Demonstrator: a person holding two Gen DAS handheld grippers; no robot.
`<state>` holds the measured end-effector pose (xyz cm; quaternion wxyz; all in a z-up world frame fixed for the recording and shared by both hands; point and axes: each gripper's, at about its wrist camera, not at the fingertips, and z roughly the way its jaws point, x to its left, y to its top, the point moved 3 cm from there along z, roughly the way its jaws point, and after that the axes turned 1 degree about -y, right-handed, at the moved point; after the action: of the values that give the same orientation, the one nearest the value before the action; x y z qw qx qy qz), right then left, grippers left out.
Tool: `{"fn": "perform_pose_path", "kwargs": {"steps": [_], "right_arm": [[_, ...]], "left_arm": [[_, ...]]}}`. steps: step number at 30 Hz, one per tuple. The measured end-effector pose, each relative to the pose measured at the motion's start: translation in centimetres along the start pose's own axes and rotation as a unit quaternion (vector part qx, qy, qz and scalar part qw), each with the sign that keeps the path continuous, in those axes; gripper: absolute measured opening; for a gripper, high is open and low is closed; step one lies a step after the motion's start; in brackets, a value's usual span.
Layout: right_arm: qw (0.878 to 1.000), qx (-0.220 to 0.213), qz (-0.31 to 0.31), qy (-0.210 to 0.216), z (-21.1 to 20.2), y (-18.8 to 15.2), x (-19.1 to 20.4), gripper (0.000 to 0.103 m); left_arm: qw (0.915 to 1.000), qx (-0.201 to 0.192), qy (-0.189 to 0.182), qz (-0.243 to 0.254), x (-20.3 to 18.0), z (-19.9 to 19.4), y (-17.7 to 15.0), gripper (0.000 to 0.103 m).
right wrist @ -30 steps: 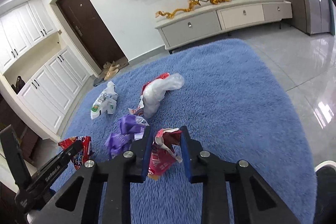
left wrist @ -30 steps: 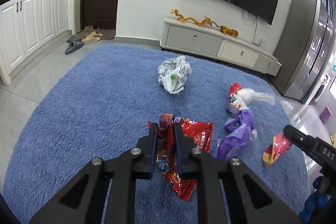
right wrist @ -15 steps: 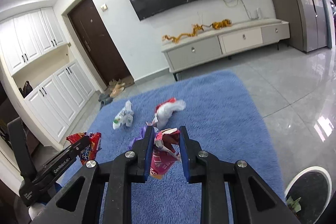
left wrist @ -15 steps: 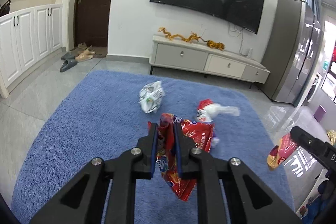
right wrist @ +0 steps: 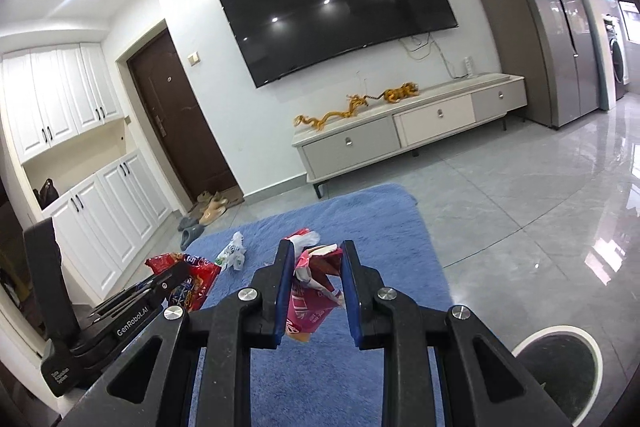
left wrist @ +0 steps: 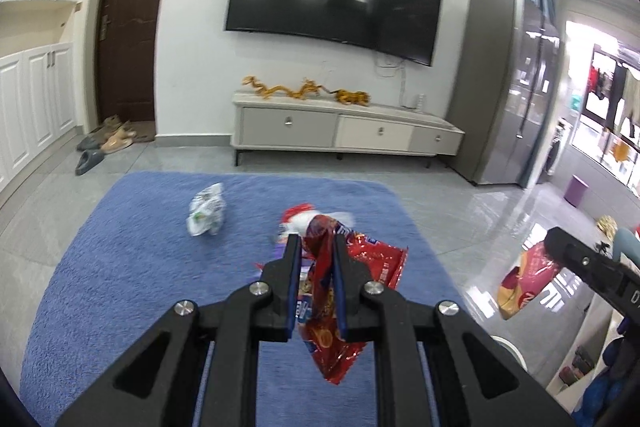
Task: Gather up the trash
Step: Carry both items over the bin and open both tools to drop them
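left tool (left wrist: 314,247): clenched on a red snack bag (left wrist: 336,307), pinched near its top edge, so the bag hangs free below the jaws, clear of the rug
right tool (right wrist: 314,253): clenched on a pink wrapper (right wrist: 308,301), crumpled top caught between the blue pads, body dangling; the grip looks off-centre, toward the left pad
why held this way: judgement, a pinch at the top lets thin foil hang without spilling or tearing, one piece per tool so two go in a single trip
left tool seen from right view: at lower left, red snack bag hanging at its tip
right tool seen from left view: at right edge, pink wrapper hanging under it
rug (left wrist: 120,267): blue, shaggy, lies under both tools on the floor
trash left on rug: white plastic bag (left wrist: 206,211) lying apart toward the far left; red-and-white wrapper (left wrist: 298,221) just beyond the left tool's tips, blurred; something purple beside the left jaw, mostly hidden
bin (right wrist: 558,371): round, white rim, dark inside, on the tiled floor at lower right of the right view, off the rug
step in hand: judgement, carrying both pieces toward the bin
next move calls for: judgement, each tool over the bin opening before letting go; light wrappers may drift or cling to the pads
progress: judgement, partway, at least two pieces not yet picked up
background: TV (right wrist: 340,7) on the wall, low cabinet (right wrist: 408,131) under it, slippers (left wrist: 104,145) by the door, none of it trash
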<state>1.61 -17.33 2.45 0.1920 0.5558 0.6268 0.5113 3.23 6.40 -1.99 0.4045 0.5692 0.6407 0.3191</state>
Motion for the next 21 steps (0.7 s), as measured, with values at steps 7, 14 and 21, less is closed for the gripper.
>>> {"fn": "perform_pose_path", "kwargs": {"steps": [7, 14, 21], "right_arm": [[0.998, -0.030, 0.021, -0.052, -3.4, 0.3, -4.0, 0.022], [0.989, -0.050, 0.039, -0.136, -6.6, 0.3, -9.6, 0.022], [0.976, -0.049, 0.076, -0.196, -8.7, -1.2, -15.5, 0.022]], "left_arm": [[0.9970, 0.006, -0.062, 0.047, -6.5, 0.2, 0.1, 0.014], [0.9857, 0.035, -0.138, 0.091, -14.7, 1.2, -0.7, 0.014], [0.9722, 0.068, -0.179, 0.134, -21.8, 2.7, -2.6, 0.014]]}}
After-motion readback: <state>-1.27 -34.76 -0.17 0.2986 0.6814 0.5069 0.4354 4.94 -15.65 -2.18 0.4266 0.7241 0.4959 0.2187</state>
